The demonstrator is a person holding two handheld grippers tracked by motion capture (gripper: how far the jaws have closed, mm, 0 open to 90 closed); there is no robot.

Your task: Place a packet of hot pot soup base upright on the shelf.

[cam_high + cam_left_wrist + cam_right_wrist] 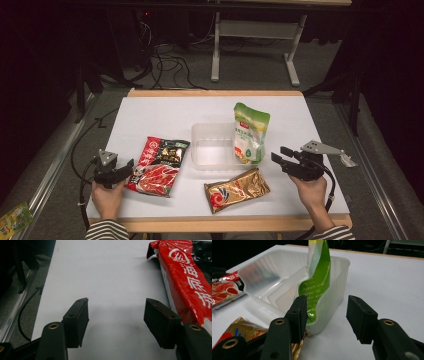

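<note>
Green-and-white pouch [250, 133] standing in clear plastic tub [212, 145], leaning on its wall. Just ahead of right gripper [278, 155], jaws spread, pinching nothing.

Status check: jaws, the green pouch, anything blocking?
Left gripper open, empty, beside red pouch. Right gripper open, empty, facing green pouch standing in clear tub. Gold pouch lies near the tub.

Left gripper [116, 320] hovers low over the white table [105, 277], jaws wide apart — a red packet [190, 282], seemingly touching nothing, lies just beside.
</note>
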